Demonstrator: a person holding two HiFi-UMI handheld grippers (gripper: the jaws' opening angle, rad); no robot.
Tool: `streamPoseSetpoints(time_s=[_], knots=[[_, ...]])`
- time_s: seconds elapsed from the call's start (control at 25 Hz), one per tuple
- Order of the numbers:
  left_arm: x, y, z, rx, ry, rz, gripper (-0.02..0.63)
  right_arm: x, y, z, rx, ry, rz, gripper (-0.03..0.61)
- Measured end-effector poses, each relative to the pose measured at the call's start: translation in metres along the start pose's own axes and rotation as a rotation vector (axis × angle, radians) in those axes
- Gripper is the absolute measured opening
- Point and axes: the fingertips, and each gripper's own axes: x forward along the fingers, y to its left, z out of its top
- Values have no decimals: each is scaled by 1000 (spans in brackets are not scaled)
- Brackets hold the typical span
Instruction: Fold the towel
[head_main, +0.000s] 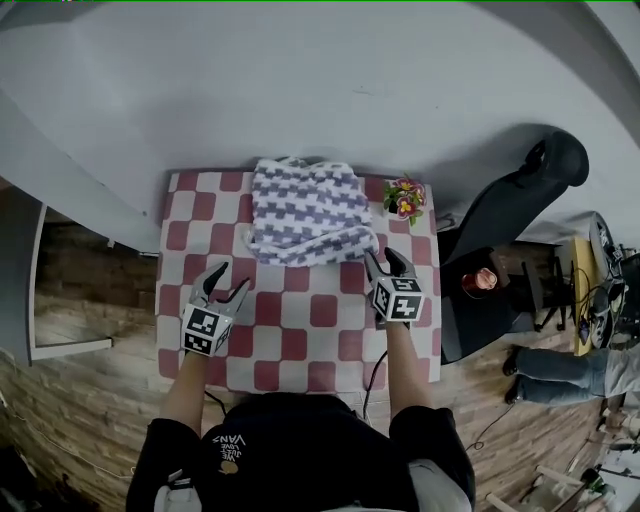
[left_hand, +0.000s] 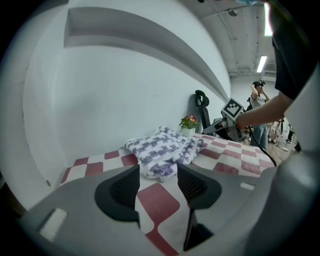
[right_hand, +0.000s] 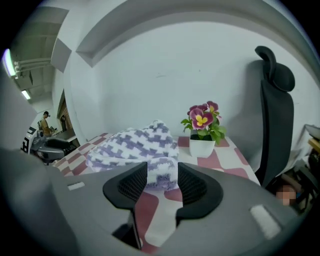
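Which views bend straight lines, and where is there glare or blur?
Head view: wall edges curve, light even, towel sharp. Left gripper view: strong fisheye, dark corners, ceiling lamp glares at upper right. Right gripper view: same fisheye, flower pot sharp.

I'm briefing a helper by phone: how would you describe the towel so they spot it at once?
Find the red-and-white checked table. At its far edge, just left of a small white pot of flowers, lies the towel in a rumpled heap. It is the only soft thing there, patterned in purple and white.
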Motion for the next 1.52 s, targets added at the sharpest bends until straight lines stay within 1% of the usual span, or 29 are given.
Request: streamPoseSetpoints(time_s=[0.2,0.24,0.44,0.48,0.56,0.6,0.64,0.68,0.72,0.96,1.16,1.36,1.52], knots=[[23,4,-3,46,52,2,224,39,-22,-3,24,33,5,187],[26,5,-3,59,64,0,227,45,-24,-4,29,39,11,196],[41,8,-14,103,144,-13,255,63,-23,-14,44,90,55,199],[44,8,-15,110,156,-15,259,64,-21,-16,37,100,61,195],[48,7,-20,123,177,-22,262,60,-16,-15,7,97,64,144],[50,6,-22,128,186,-26,264,55,-14,-12,-9,80,64,94],[52,5,-24,133,194,-28,265,49,-11,-7,-23,56,64,64],[53,4,-26,138,200,-30,265,42,-7,-1,-33,29,67,44],[55,3,-27,142,205,-32,267,35,-3,5,-41,2,72,37],[65,-4,-26,156,197,-34,270,-20,24,48,-51,-160,113,29],[71,-8,-25,167,187,-50,273,-79,36,83,-27,-294,112,27],[77,-10,-19,186,157,-55,273,-146,36,107,-13,-401,65,26],[89,-27,-8,210,129,-97,273,-196,21,107,6,-451,-11,26]])
